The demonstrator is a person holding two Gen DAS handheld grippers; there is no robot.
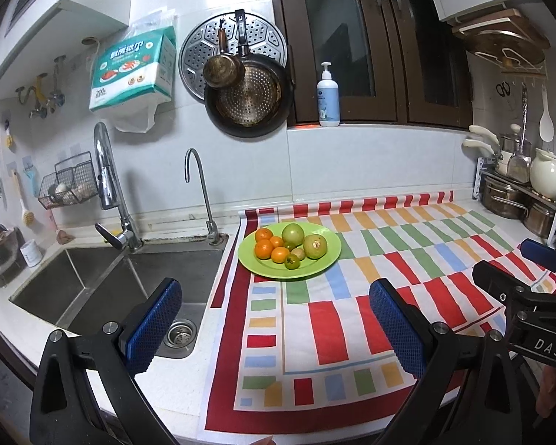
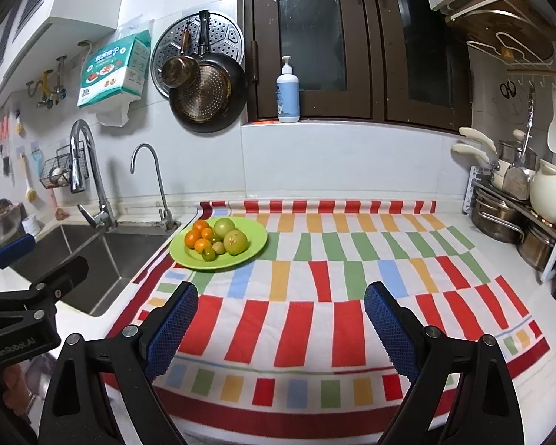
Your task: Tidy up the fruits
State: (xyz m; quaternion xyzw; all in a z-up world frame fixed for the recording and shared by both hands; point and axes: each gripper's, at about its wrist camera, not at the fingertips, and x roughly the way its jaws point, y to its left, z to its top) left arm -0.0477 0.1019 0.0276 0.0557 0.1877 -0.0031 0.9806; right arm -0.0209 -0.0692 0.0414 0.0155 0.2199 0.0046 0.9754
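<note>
A green plate sits on the striped cloth beside the sink, holding several oranges, two large green fruits and small green ones. The plate and its oranges also show in the right wrist view. My left gripper is open and empty, hovering near the counter's front edge, well short of the plate. My right gripper is open and empty over the cloth, to the right of the left one. The right gripper shows at the left wrist view's right edge.
A steel sink with two faucets lies left of the cloth. A rack of pots and a white kettle stands at the right. Pans hang on the wall. A soap bottle stands on the window sill.
</note>
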